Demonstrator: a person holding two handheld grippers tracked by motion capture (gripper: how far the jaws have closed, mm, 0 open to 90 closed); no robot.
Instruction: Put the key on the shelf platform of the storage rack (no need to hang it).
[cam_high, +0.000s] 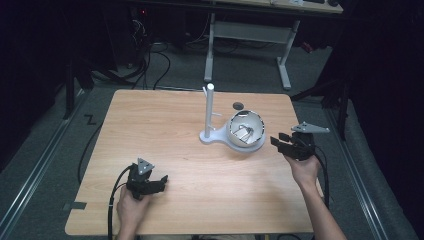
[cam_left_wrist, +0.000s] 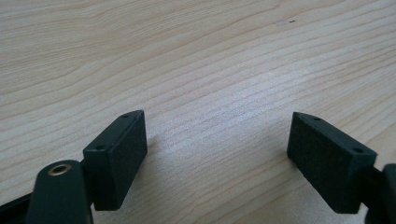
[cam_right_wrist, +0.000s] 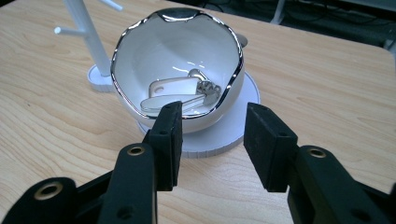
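A white bowl (cam_high: 246, 129) with a silver rim sits on a white round base (cam_high: 255, 146) right of the table's middle; in the right gripper view the bowl (cam_right_wrist: 154, 51) holds a bunch of keys with white tags (cam_right_wrist: 177, 91). A white post with pegs (cam_high: 209, 107) rises from the same base on its left. My right gripper (cam_high: 278, 141) is open just right of the bowl, its jaws (cam_right_wrist: 212, 140) apart and pointing at the bowl's near side. My left gripper (cam_high: 161, 182) is open low over bare wood at the front left, with nothing between its jaws (cam_left_wrist: 217, 154).
The wooden table (cam_high: 165, 125) has a small dark disc (cam_high: 238, 105) behind the bowl. Cables trail from both grippers over the front edge. A white desk frame (cam_high: 247, 35) and cables stand on the floor beyond the table.
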